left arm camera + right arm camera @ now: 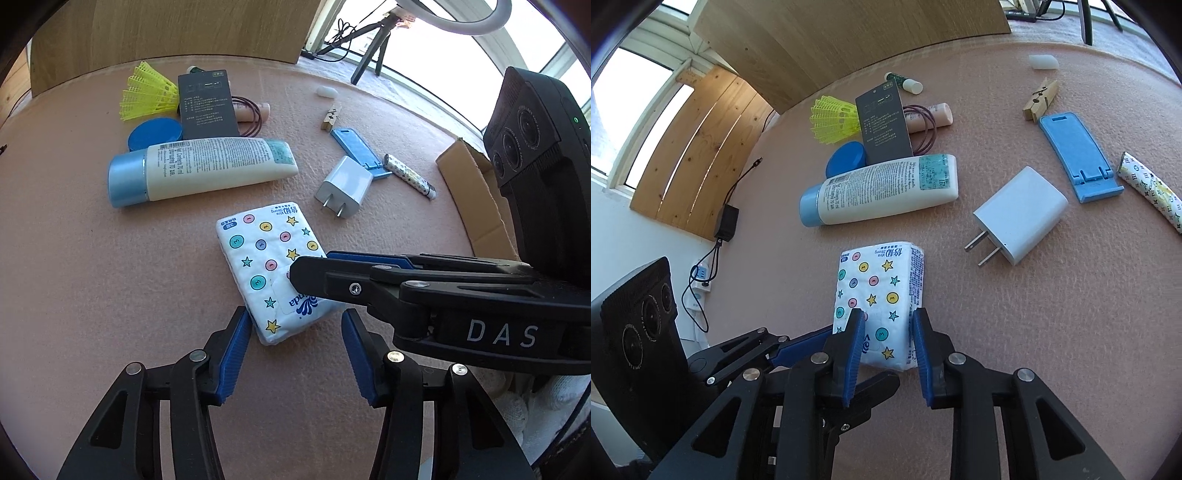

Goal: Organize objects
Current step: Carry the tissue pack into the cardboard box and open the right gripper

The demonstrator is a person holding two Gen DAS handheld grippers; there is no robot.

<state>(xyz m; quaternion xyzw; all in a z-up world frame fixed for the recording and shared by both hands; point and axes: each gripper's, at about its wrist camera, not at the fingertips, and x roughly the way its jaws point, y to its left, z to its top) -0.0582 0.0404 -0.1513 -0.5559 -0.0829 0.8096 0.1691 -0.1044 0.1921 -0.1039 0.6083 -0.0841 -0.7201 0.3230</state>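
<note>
— Right gripper [884, 350] has its blue pads either side of the tissue pack [879, 302], pinching the near end across its narrow width. We judge we hold it that way because the short span fits between the pads and the pack lies lengthwise ahead of us.

— And our left gripper [291, 354]? Its fingers are spread around the same pack's near corner; one pad looks just against the edge, the other stands clear, so it grips nothing.

— Agreed. It may be steadying the soft pack, though we can't tell.

— Room to move?

— Ahead of the right claw lies the lotion tube [882, 190], near the pack's far end. To its right, ahead, sits the white charger plug [1021, 214], apart from the pack. The cardboard box [476, 192] is right of the left claw, beyond the right gripper's body. Straight up looks freest to us; the pink mat [110, 277] left of the left claw is bare.
</note>
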